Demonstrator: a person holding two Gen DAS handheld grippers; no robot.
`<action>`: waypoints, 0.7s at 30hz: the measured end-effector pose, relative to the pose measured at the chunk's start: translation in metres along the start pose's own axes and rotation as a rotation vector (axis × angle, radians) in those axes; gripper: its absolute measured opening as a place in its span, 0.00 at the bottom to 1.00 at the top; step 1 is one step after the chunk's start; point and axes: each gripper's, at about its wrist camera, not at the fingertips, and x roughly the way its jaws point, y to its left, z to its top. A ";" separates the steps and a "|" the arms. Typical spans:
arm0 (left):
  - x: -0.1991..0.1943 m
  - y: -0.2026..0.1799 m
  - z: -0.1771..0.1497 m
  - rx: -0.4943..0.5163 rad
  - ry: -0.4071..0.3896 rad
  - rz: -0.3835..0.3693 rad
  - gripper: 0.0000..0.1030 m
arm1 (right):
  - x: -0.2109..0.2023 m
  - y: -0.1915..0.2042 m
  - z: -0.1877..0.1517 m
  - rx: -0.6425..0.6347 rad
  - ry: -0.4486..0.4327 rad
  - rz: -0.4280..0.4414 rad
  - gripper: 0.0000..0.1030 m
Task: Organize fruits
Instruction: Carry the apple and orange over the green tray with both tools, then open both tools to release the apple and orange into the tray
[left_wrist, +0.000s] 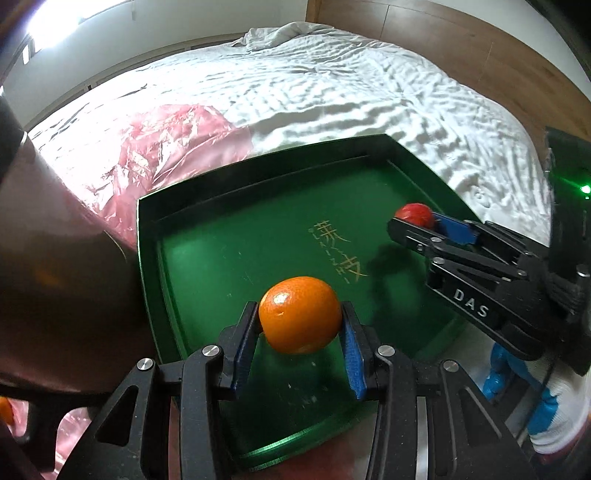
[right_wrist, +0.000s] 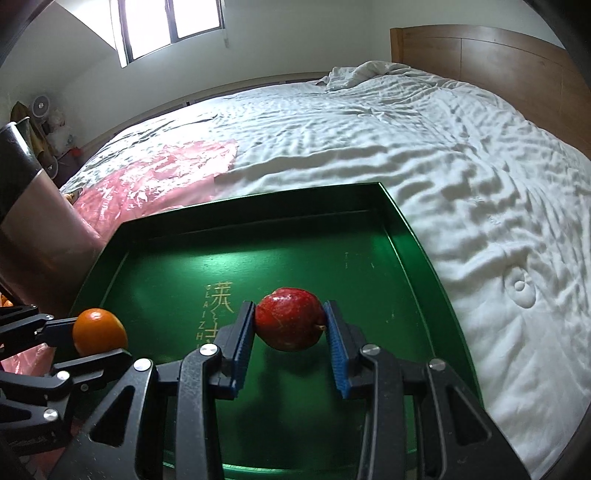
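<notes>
An orange (left_wrist: 300, 314) sits pinched between the blue pads of my left gripper (left_wrist: 301, 325), held above the near part of a dark green tray (left_wrist: 236, 236). In the right wrist view a red apple (right_wrist: 289, 319) is squeezed between the blue pads of my right gripper (right_wrist: 290, 325), over the middle of the same tray (right_wrist: 295, 243). Each gripper shows in the other's view: the right gripper (left_wrist: 415, 221) holding the apple (left_wrist: 414, 215) at the tray's right side, and the left gripper (right_wrist: 96, 341) with the orange (right_wrist: 99, 334) at its left edge. The tray floor is bare, with gold lettering.
The tray lies on a bed with a rumpled white sheet (right_wrist: 406, 140). A pink plastic bag (left_wrist: 147, 147) is spread to the tray's left. A steel container (right_wrist: 33, 206) stands at the far left. A gloved hand (left_wrist: 554, 406) shows at lower right. Wooden headboard (right_wrist: 498, 62) behind.
</notes>
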 end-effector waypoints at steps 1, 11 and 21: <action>0.004 0.002 0.000 -0.004 0.005 0.005 0.36 | 0.002 0.001 0.000 -0.002 0.002 -0.002 0.61; 0.018 0.005 -0.007 -0.015 0.033 0.024 0.37 | 0.012 0.002 -0.004 0.006 0.022 -0.009 0.61; 0.017 0.005 -0.006 0.005 0.037 0.042 0.38 | 0.014 0.004 -0.002 0.021 0.051 -0.026 0.82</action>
